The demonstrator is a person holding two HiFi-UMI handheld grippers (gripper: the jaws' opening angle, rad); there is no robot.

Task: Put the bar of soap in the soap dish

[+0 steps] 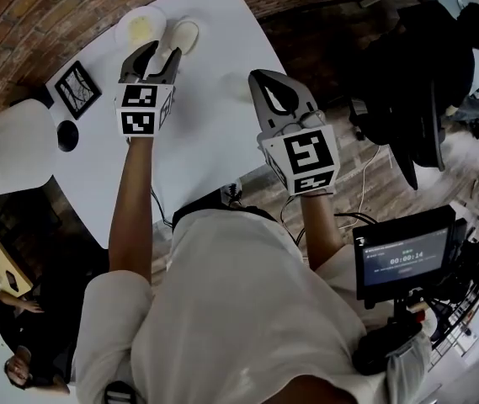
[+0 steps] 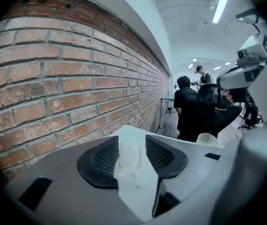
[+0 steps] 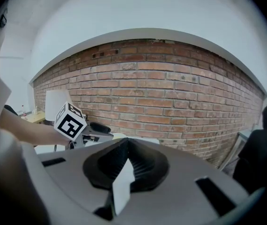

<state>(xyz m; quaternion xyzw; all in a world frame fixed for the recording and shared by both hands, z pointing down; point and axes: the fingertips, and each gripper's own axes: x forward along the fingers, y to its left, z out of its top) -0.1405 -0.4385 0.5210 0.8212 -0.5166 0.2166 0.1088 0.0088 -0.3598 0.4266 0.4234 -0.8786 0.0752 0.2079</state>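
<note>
The pale oval bar of soap [image 1: 183,35] lies on the white table [image 1: 197,141], right of the round white soap dish [image 1: 141,27] at the far end. My left gripper [image 1: 158,52] hovers just short of both, jaws apart and empty. In the left gripper view the soap [image 2: 130,154] shows in the gap between the dark pads [image 2: 106,161], and I see no pad pressing on it; the dish is hidden there. My right gripper [image 1: 262,77] hangs over the table's right edge, its jaws meeting at the tips [image 3: 125,146] with nothing in them.
A white lamp shade [image 1: 7,146], a black round object [image 1: 67,135] and a small framed picture [image 1: 77,88] stand on the table's left part. A pale cup [image 2: 207,138] sits near its right edge. A brick wall [image 3: 161,93] runs behind. People sit at desks to the right [image 1: 428,66].
</note>
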